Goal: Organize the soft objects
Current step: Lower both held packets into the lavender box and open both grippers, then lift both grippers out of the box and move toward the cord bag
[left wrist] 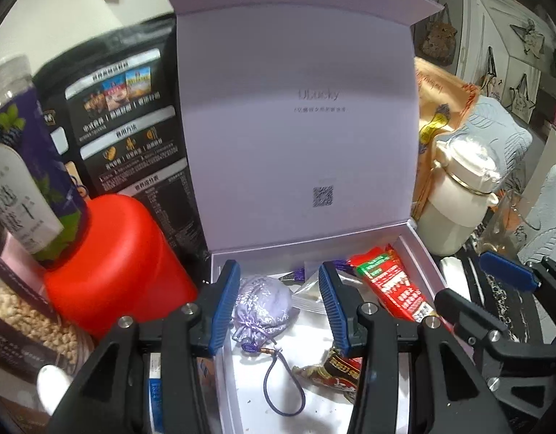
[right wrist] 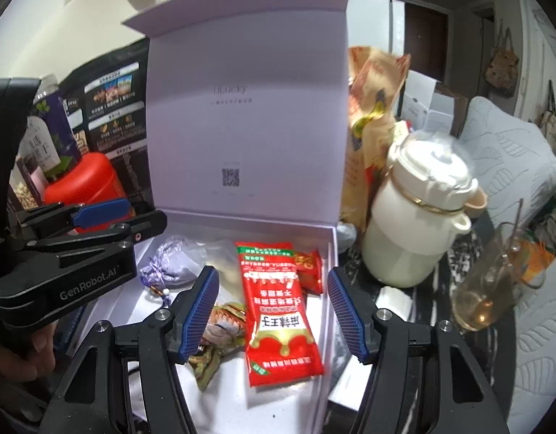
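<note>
A pale lilac gift box point(left wrist: 419, 256) point(right wrist: 328, 253) stands with its lid upright. Inside lie a lilac silk pouch point(left wrist: 265, 303) point(right wrist: 175, 258) with a purple cord, a clear plastic bag point(left wrist: 308, 294), a red snack packet point(left wrist: 394, 285) point(right wrist: 279, 311) and a crumpled brown wrapper point(left wrist: 336, 372) point(right wrist: 220, 336). My left gripper point(left wrist: 279, 305) is open and empty just above the pouch; it also shows in the right wrist view point(right wrist: 108, 217). My right gripper point(right wrist: 274, 311) is open and empty over the red packet; it also shows in the left wrist view point(left wrist: 473, 289).
A red jar point(left wrist: 115, 260) and a labelled canister point(left wrist: 21, 152) stand left of the box, black bags point(left wrist: 126, 123) behind. A cream lidded jug point(right wrist: 419, 217), an orange bag point(right wrist: 375, 123) and a glass cup point(right wrist: 491, 282) stand right of it.
</note>
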Demonstrator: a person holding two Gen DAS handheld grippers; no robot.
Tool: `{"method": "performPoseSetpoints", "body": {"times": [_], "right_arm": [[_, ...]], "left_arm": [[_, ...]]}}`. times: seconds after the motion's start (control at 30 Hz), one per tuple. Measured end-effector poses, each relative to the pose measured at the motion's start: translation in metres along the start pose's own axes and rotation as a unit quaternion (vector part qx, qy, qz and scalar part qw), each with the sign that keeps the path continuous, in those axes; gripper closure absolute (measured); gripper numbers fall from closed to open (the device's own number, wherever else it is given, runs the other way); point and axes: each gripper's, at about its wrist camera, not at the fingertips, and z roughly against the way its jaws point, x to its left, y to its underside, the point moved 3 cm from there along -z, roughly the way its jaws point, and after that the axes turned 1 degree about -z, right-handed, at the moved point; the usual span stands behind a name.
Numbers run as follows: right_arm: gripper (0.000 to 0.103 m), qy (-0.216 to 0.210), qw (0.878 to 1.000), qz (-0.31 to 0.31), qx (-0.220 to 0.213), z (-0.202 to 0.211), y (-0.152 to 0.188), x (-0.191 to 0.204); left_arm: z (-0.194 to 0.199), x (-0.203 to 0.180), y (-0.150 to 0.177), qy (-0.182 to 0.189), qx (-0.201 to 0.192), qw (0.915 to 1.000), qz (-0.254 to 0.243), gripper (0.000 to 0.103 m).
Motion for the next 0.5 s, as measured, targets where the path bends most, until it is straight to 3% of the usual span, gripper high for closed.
{"method": "performPoseSetpoints", "body": {"times": [0.5], "right_arm": [[0.032,0.023,0.997,0.002,-0.075,0.097,-0.014,0.004]], "left_arm": [[0.094,-0.009,-0.014,0.021,-0.075,0.997,-0.006,0.058]]}}
